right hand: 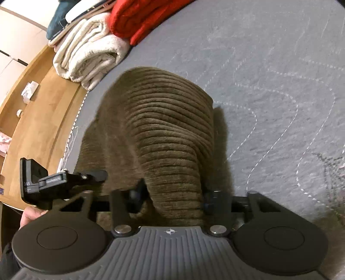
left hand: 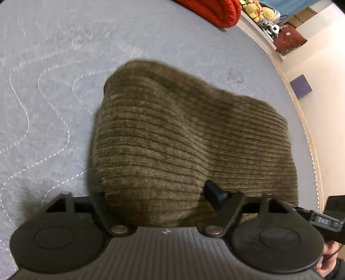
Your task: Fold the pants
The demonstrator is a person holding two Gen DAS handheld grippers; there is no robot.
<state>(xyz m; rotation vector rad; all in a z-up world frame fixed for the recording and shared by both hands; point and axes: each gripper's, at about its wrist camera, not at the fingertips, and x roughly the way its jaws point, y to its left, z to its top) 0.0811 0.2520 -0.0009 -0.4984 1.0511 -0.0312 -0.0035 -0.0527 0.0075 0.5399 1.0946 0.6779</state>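
Brown corduroy pants lie folded on a grey quilted mattress. In the left wrist view a thick hump of the fabric fills the gap of my left gripper. Its right fingertip rests against the cloth and its left fingertip is hidden at the fabric's edge. In the right wrist view my right gripper is shut on a raised fold of the pants, with a finger on each side of the bunched cloth. The left gripper's body shows at the left edge, close beside it.
A red blanket and a rolled cream towel lie at the mattress's far end. Beyond the mattress edge are soft toys and a purple box. A wooden floor lies beside the bed. A hand holds the left gripper.
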